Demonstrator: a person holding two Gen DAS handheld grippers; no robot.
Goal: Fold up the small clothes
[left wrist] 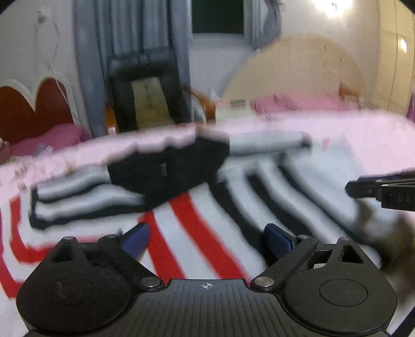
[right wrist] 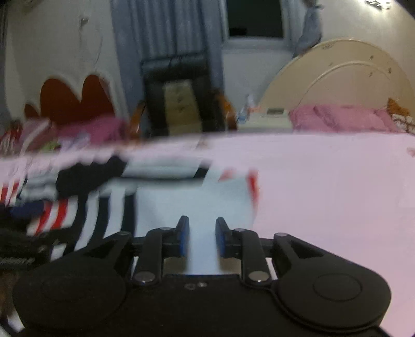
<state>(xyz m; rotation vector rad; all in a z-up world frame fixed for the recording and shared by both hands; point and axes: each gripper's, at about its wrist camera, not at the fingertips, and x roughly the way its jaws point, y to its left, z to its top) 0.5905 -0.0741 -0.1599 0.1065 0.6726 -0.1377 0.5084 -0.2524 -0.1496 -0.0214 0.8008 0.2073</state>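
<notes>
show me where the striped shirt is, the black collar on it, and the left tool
striped shirt [left wrist: 197, 228]: left wrist view, a red stripe on its body.
black collar [left wrist: 168, 168]: left wrist view, middle of the dark patch.
left tool [left wrist: 207, 237]: left wrist view, midway between its fingertips.

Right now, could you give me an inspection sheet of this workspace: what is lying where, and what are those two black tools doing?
Surface: pink bed sheet, mostly bare at right.
Job's things: striped garment, red, black and white, spread flat; black piece on top.
Clutter: pink pillows, bottle.
Grippers: left gripper open wide over the stripes, nothing held; right gripper open narrowly above white cloth, no pinch seen.
Cables: nothing seen.
Surroundings: cream headboard, dark chair, grey curtains, window. Pictures blurred.
</notes>
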